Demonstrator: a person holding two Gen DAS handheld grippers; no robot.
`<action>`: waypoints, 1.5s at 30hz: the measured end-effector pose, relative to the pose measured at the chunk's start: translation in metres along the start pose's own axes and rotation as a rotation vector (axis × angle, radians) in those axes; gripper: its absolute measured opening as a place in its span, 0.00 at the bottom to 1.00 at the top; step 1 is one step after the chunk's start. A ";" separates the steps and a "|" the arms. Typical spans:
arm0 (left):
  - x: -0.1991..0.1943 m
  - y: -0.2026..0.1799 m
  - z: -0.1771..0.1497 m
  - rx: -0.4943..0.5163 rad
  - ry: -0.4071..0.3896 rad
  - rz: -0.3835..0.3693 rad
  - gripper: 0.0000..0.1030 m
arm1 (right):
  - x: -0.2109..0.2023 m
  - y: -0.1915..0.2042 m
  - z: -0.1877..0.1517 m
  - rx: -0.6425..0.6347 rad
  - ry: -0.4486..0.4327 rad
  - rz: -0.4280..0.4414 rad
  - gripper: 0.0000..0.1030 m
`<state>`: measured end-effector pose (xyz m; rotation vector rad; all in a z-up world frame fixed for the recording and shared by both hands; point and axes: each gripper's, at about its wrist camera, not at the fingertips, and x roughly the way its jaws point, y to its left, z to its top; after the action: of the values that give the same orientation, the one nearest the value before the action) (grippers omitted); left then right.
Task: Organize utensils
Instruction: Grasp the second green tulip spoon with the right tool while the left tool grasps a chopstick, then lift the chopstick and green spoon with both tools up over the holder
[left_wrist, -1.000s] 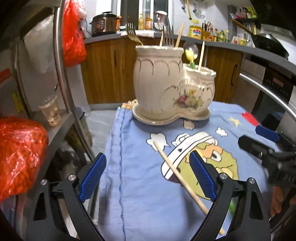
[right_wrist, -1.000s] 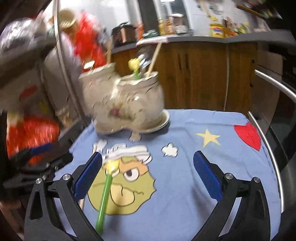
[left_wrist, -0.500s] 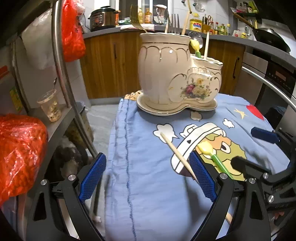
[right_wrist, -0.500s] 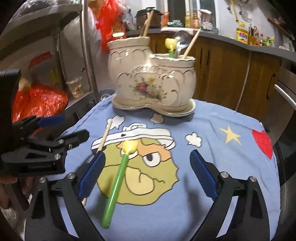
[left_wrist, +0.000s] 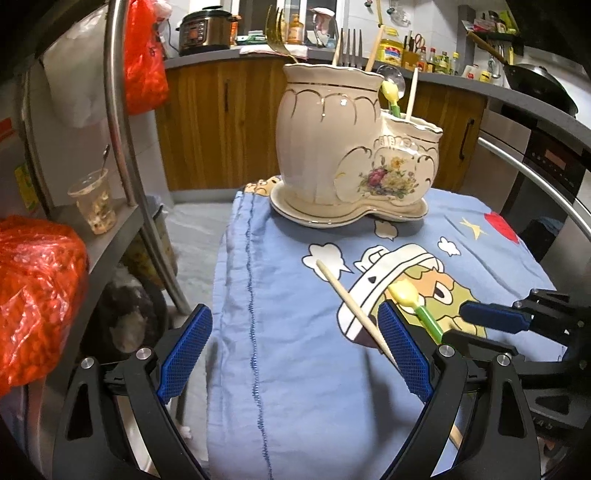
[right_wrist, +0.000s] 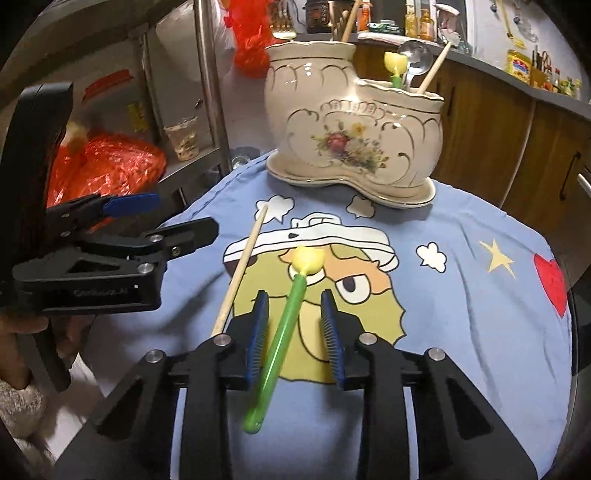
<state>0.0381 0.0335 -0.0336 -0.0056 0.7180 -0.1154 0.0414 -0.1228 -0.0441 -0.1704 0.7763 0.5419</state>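
2 utensils remain on the blue cloth: the green tulip-topped stick (right_wrist: 284, 325), between the right claw's (right_wrist: 295, 328) closing pads, and a wooden chopstick (right_wrist: 242, 269) near the spread left claw (left_wrist: 295, 350); others already stand in the ceramic holder (right_wrist: 351, 136).

Right tool (right_wrist: 295, 325) now lower, jaws closing around the green spoon (right_wrist: 284, 332).

On the cloth: one green utensil (right_wrist: 284, 325), one wooden chopstick (right_wrist: 242, 269). One two-compartment ceramic holder (right_wrist: 351, 125). Two tools: left tool (left_wrist: 291, 350), right tool (right_wrist: 293, 332).
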 end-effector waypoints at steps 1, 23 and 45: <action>0.000 -0.001 0.000 0.004 0.001 0.000 0.88 | 0.000 0.000 -0.001 -0.004 0.005 0.002 0.26; 0.005 -0.037 -0.008 0.127 0.054 -0.082 0.79 | -0.005 -0.051 0.001 0.196 -0.030 0.002 0.09; 0.008 -0.055 -0.010 0.184 0.115 -0.127 0.00 | -0.013 -0.051 -0.002 0.140 -0.011 -0.015 0.09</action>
<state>0.0318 -0.0213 -0.0445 0.1325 0.8192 -0.3055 0.0591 -0.1721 -0.0394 -0.0441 0.7989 0.4720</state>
